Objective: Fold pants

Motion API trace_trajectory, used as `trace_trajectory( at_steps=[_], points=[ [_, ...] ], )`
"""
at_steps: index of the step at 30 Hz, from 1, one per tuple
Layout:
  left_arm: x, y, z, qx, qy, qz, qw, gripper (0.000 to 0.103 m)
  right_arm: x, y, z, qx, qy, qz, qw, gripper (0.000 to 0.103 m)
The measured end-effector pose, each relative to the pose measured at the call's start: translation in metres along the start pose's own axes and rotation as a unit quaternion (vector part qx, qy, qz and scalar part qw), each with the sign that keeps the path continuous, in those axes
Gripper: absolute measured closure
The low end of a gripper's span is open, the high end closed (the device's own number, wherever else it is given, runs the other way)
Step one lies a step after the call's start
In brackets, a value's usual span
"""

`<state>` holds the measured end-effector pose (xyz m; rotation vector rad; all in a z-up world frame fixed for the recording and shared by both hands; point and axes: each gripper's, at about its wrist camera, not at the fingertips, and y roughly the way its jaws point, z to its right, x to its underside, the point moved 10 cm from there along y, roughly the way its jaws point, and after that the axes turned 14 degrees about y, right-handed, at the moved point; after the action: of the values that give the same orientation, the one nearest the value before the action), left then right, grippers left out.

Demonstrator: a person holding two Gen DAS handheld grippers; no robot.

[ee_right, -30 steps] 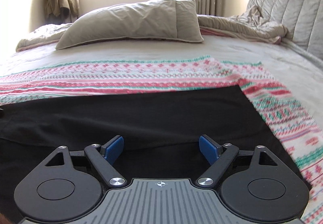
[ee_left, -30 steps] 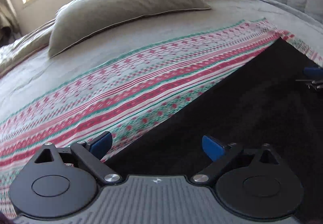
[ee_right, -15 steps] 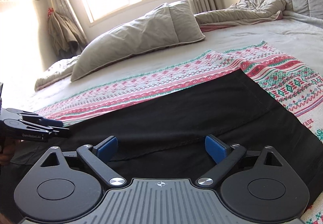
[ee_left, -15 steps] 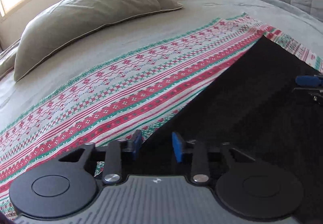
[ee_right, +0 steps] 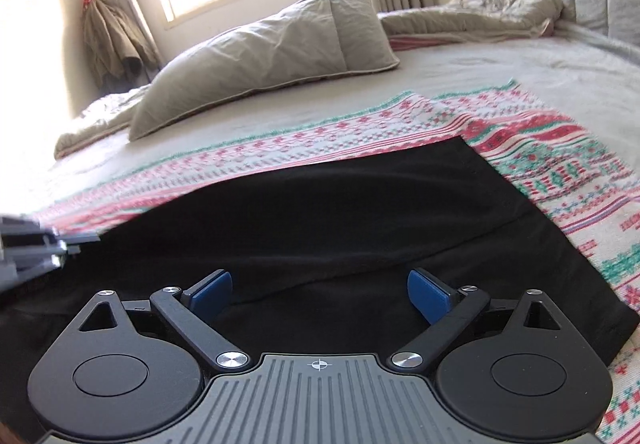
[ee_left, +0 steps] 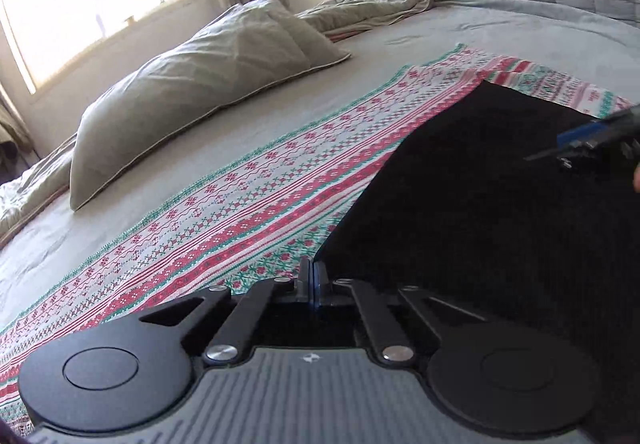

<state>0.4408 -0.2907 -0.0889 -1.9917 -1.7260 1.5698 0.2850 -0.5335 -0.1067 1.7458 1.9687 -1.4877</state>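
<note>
Since a second ago left gripper (ee_left: pixel 311 281) has closed on the black pants (ee_left: pixel 500 204) edge.
Right gripper (ee_right: pixel 319 294) hovers wide open, empty; soft, light cloth, best pinched at edges.

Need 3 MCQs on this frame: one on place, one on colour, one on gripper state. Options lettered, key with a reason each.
1. Where do the pants lie?
A. on the patterned cloth
B. on the pillow
C. on the floor

2. What colour are the pants?
A. grey
B. black
C. red

3. How do the grippers stand?
A. both open
B. left gripper shut, right gripper open
C. left open, right shut

Key: 1 A, the red-and-green cloth shows around the pants' edges. 2 B, the fabric is uniformly black in both views. 3 B, the left pads meet at the pants' edge while the right pads stand wide apart over the fabric.
</note>
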Motion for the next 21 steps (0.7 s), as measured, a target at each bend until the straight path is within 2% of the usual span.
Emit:
trace_trajectory(
  at_steps=[4,6,8,11,15,20,21],
  points=[
    [0.002,-0.012,0.005,0.004,0.008,0.007,0.9999,0.092,-0.006,-0.003,-0.023,-0.016,-0.002,-0.009,1.000,0.007],
    [0.002,-0.017,0.007,0.005,0.007,0.010,0.9999,0.092,-0.011,-0.005,-0.039,-0.037,0.005,-0.014,0.999,0.007],
    [0.003,-0.021,0.007,0.006,0.005,0.011,0.9999,0.092,-0.016,-0.003,-0.053,-0.059,0.022,-0.017,0.998,0.007],
    [0.003,-0.025,0.009,0.007,0.005,0.013,0.9999,0.092,-0.023,0.010,-0.061,-0.064,0.066,-0.030,0.995,0.007],
    [0.004,-0.028,0.012,0.009,0.012,0.013,0.9998,0.092,-0.031,0.034,-0.055,-0.038,0.135,-0.030,0.990,0.008],
    [0.009,-0.031,0.016,0.014,0.003,0.011,0.9998,0.092,-0.037,0.054,-0.039,0.031,0.141,-0.006,0.989,0.014],
    [0.011,-0.030,0.016,0.015,0.002,0.010,0.9998,0.092,-0.037,0.057,-0.036,0.043,0.137,-0.002,0.990,0.019]
  ],
)
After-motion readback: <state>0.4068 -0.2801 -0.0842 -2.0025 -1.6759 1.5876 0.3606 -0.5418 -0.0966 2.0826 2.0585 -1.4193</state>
